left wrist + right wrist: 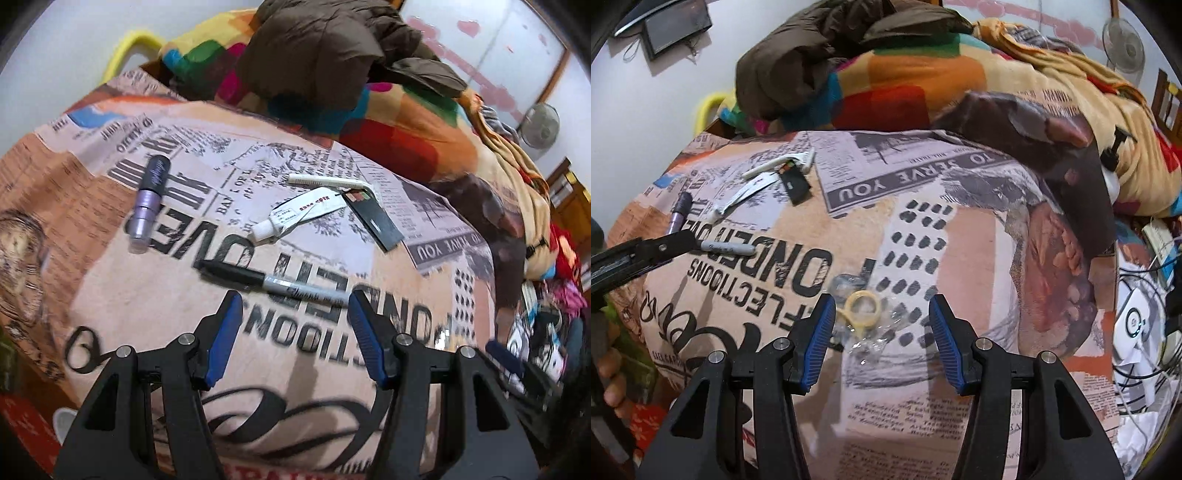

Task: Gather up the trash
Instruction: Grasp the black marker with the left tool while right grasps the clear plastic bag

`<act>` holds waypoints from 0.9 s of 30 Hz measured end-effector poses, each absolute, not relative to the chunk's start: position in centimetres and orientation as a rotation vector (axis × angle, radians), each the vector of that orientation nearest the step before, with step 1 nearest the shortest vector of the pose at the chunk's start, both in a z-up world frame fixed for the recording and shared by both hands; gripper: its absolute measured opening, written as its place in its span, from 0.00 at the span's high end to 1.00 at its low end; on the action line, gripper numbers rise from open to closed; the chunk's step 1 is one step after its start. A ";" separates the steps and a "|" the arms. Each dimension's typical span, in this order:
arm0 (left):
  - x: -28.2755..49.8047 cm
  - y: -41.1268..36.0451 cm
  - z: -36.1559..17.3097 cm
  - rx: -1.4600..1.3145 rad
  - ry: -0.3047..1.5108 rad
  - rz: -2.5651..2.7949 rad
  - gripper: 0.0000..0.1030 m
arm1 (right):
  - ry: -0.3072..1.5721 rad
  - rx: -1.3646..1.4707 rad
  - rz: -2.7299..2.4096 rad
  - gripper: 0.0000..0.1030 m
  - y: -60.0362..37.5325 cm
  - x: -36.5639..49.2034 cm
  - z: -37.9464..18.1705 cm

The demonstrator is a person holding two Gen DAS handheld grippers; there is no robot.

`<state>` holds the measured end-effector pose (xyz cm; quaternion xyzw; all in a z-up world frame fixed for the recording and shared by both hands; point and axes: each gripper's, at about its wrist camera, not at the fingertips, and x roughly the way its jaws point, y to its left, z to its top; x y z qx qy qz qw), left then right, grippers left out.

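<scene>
I'm on the approach — left gripper [293, 299] over the marker [275, 284], right gripper [882, 304] over the clear wrapper [862, 321] mid-bed, both jaws spread and empty — next, lower and pinch.

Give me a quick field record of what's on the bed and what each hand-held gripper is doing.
surface: newspaper-print bedspread
left hand-held gripper: open, above black-capped grey marker
right hand-held gripper: open, above clear crumpled plastic wrapper with yellowish ring
other items: purple cylindrical tube, small white squeeze tube, white disposable razor, black card
</scene>
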<state>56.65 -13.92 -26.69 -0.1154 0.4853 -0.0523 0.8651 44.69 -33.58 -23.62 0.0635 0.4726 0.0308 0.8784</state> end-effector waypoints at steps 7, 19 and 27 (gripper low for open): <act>58.7 -15.1 -29.1 -0.266 1.037 0.010 0.43 | 1.009 0.129 0.096 0.52 -33.1 45.7 -24.6; 56.9 -15.8 -29.6 -0.109 0.982 0.063 0.45 | 0.963 -0.080 0.104 0.49 -29.4 45.2 -25.5; 55.1 -14.2 -29.8 -0.055 0.968 0.035 0.60 | 0.942 -0.067 0.094 0.58 -29.2 45.4 -25.5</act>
